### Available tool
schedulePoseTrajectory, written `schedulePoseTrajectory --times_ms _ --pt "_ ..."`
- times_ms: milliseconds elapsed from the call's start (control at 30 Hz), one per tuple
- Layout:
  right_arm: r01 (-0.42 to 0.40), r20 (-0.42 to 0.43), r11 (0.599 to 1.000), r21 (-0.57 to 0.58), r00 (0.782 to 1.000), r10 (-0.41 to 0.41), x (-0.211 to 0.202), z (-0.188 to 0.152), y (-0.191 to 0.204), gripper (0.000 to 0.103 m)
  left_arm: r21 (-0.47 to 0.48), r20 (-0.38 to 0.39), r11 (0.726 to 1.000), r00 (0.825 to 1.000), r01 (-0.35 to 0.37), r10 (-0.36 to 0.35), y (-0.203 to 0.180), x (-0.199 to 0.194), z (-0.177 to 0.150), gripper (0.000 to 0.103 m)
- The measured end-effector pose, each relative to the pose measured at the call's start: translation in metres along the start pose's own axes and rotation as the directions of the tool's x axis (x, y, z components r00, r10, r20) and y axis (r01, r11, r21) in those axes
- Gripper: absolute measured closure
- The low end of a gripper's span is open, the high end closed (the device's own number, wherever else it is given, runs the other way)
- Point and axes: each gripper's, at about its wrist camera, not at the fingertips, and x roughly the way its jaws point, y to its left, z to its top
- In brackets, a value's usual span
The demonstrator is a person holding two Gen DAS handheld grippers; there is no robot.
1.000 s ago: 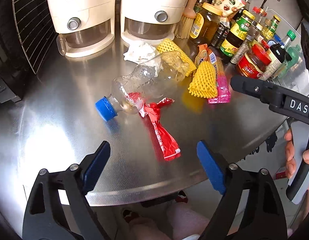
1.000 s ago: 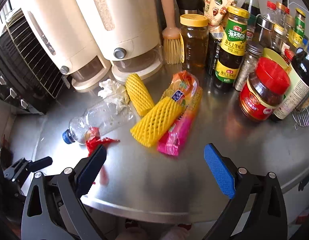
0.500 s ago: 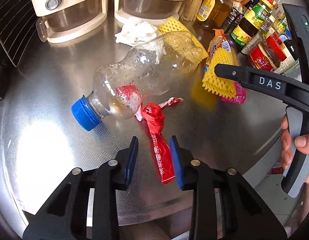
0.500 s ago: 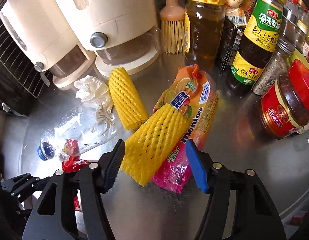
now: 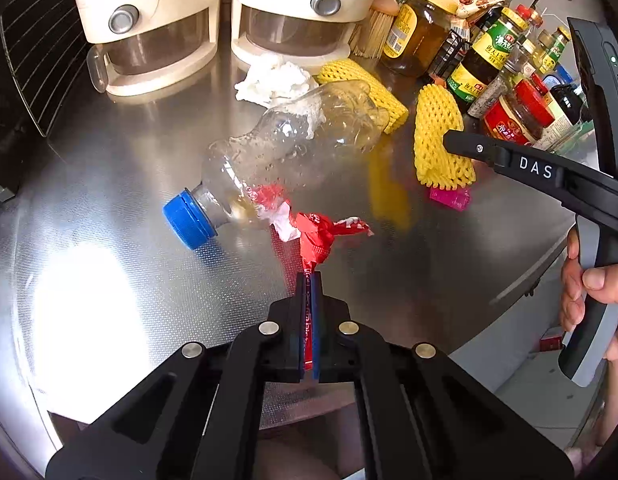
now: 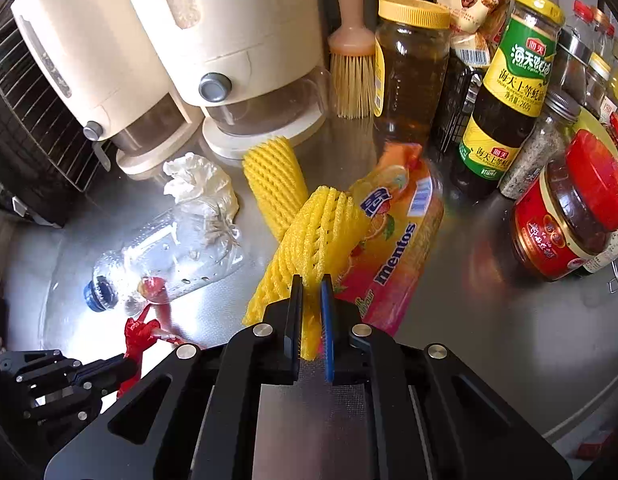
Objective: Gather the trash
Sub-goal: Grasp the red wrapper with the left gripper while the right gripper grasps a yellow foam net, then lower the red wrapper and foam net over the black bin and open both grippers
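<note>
Where the left tool pinches it, the red wrapper looks crumpled and twisted.

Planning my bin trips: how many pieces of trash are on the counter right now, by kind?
Yellow foam nets: 2
Clear plastic bottle: 1
Red wrapper: 1
Mentos bag: 1
Crumpled white tissue: 1
Total: 6
</note>
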Motion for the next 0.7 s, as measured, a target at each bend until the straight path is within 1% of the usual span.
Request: schedulePoseTrajectory --times_ms 167,333,467,700 --pt "-0.02 0.044 1.0 -0.017 0.999 0.02 -0.027 -0.004 0.006 0.093 0.009 0.046 1.0 0.999 -0.009 0.009 -0.007 -0.024 -0.007 0.103" --pt "-0.039 0.079 0.999 -0.036 0.996 0.042 -0.052 -0.016 0.016 0.093 0.018 0.084 1.0 0.996 -0.016 0.014 -0.015 -0.05 -0.022 0.103" --pt "-0.049 0.088 0.998 -0.049 0.995 0.054 -0.07 -0.032 0.022 0.093 0.023 0.098 1.0 0.995 -0.018 0.015 -0.022 -0.063 -0.037 0.103" --pt "-0.078 0.078 0.996 -0.053 0.994 0.082 -0.095 -0.074 0.024 0.093 0.025 0.109 1.0 0.994 -0.019 0.016 -0.033 -0.083 -0.071 0.103"
